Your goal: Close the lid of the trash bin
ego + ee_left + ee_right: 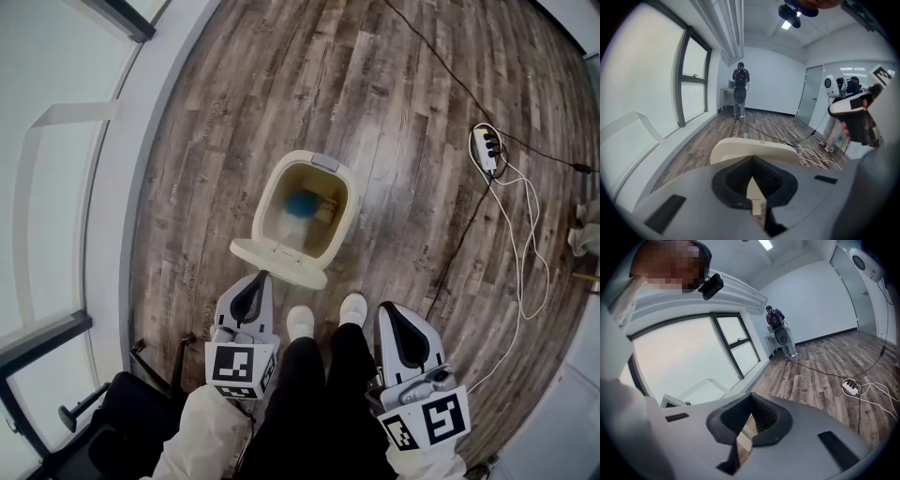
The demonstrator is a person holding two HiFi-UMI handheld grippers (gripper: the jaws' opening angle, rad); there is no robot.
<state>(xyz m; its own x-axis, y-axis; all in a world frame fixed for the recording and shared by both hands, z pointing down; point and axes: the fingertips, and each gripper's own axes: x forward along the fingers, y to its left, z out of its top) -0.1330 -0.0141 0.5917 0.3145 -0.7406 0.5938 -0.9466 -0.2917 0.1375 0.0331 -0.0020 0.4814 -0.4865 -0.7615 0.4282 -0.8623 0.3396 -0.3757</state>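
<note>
- A plank-wood floor (375, 84) fills the room, with a pale window wall along the left and a power strip (487, 150) trailing white cables at the far right.
- The trash bin (349, 202), cream plastic with rounded corners, stands on the floor just ahead of your shoes. It is open, and something blue (302, 203) lies inside.
- Its lid (279, 262) hangs back on the near side, towards you. The hinge appears to run along that near edge, with a grey catch (325, 162) on the far rim.
- Your left gripper (255, 289) hovers just short of the lid with its jaws together and nothing between them.
- Your right gripper (394, 319) is held near your right leg, also closed and empty.
- The lid looks like light, stiff, smooth moulded plastic, so it should swing easily but may slip off the jaws.
- There is probably no need to clamp it: push its free upper edge or outer face over towards the far rim.
- The bin looks light too, so a hard shove could slide or tip it.
</note>
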